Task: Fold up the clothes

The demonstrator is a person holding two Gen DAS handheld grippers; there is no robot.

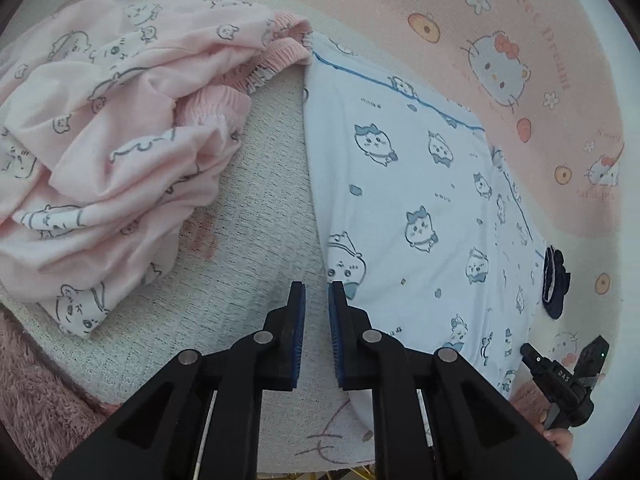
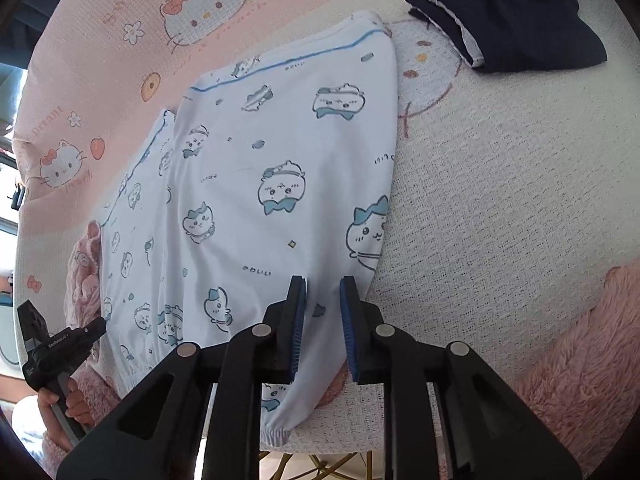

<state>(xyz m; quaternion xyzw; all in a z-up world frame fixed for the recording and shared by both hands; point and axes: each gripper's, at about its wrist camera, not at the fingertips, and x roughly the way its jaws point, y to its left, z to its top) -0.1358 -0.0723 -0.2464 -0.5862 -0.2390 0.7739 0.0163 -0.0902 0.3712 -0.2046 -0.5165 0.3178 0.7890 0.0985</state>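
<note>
White cotton pyjama piece with blue cat print [image 2: 256, 184] is lying flat on the waffle-weave bedspread [image 2: 500, 208], blue piping running along its far edge, an elastic gathered cuff at the near corner. Reads as mid-fold: already doubled once, smooth, layered edge showing on the far side. Left gripper [image 1: 317, 292] is hovering at the garment's near-left edge, jaws narrowed to a slim gap, nothing visibly between them; one pad is overlapping the fabric edge, but I can't tell if it's touching. Right gripper [image 2: 323, 286] is sitting over the near hem, jaws also nearly together, cloth showing through the gap but not bunched, so no pinch that I can confirm. Next move is probably calling for both to nip the near edge and carry it over to the piped edge, keeping the thin jersey taut so it isn't wrinkling. Pink printed garment [image 1: 112, 136] is waiting crumpled to the left; dark folded item [image 2: 508, 28] is sitting finished at the far right. Fluffy pink blanket [image 2: 580, 360] is bordering the bedspread.
</note>
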